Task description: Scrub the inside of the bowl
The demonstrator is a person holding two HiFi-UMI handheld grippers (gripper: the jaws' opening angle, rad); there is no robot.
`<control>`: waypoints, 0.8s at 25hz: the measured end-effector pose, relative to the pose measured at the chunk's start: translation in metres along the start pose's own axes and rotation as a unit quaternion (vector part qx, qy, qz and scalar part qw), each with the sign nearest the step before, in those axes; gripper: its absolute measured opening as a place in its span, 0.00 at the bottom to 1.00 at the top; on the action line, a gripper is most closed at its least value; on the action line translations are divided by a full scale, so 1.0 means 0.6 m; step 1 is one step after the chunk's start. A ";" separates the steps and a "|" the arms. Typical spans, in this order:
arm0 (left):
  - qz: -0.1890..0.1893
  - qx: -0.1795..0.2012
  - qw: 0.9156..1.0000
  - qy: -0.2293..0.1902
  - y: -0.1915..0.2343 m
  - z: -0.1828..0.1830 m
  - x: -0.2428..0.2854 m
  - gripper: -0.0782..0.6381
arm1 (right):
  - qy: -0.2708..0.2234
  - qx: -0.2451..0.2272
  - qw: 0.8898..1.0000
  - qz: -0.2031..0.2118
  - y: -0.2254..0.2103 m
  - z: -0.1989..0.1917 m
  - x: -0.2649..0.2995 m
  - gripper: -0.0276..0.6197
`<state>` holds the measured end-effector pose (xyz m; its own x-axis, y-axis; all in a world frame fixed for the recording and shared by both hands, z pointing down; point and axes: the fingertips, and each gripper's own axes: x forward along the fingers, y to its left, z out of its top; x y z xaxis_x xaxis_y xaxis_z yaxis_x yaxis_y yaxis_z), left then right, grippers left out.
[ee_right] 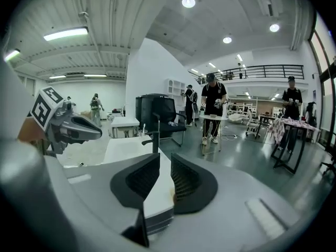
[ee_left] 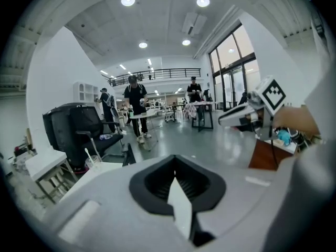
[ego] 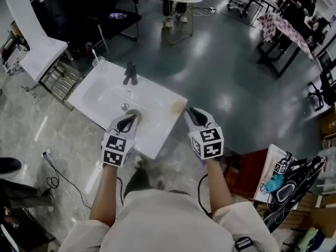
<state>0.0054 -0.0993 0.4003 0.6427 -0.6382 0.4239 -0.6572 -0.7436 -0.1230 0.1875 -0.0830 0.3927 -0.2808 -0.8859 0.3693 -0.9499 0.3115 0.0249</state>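
Presently, step in hand: the approach, as I judge it; scrubbing does not look begun, since neither gripper holds a scrubber.
Sink: a white sink (ego: 105, 96) lies at 11 o'clock of the person in the head view; its faucet (ego: 130, 73) stands at the basin's 12 o'clock edge; a cup (ego: 98, 63) sits at the 10 o'clock corner.
Bowl: a tan rounded thing in the basin, probably the bowl (ego: 135, 114), lies at 5 o'clock of the drain; it is too small to be sure of.
Left gripper: the left gripper (ego: 127, 121) hovers with its tip just beside that bowl, at its 7 o'clock; its jaws are pressed together with nothing between them.
Right gripper: the right gripper (ego: 195, 114) hangs near the sink's 3 o'clock edge; its jaws stand narrowly apart and grip nothing; only the white sink edge shows through the gap.
Tan pad: a tan pad (ego: 177, 107), likely the scrubber, rests on that edge at 10 o'clock of the right gripper's tip.
Next move: the right jaws probably need to close on the pad; the left must open to steady the bowl.
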 end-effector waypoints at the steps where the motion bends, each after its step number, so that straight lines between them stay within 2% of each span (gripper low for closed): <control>1: -0.003 -0.001 1.000 0.007 0.008 -0.012 0.011 0.12 | 0.008 0.001 1.000 0.001 0.000 -0.008 0.013 0.16; 7: -0.028 -0.011 0.999 0.045 0.053 -0.065 0.080 0.12 | 0.061 0.014 0.998 -0.002 -0.016 -0.061 0.098 0.23; 14: -0.058 -0.022 0.994 0.092 0.117 -0.127 0.171 0.14 | 0.130 0.052 0.990 -0.028 -0.056 -0.132 0.195 0.25; 20: -0.094 -0.025 0.986 0.132 0.153 -0.181 0.231 0.18 | 0.155 0.174 0.972 -0.033 -0.082 -0.189 0.266 0.30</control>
<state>-0.0084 -0.2345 0.5451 0.6349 -0.4104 0.6546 -0.5581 -0.8295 0.0213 0.2048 -0.2005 0.5557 -0.2135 -0.7369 0.6414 -0.9685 0.0736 -0.2378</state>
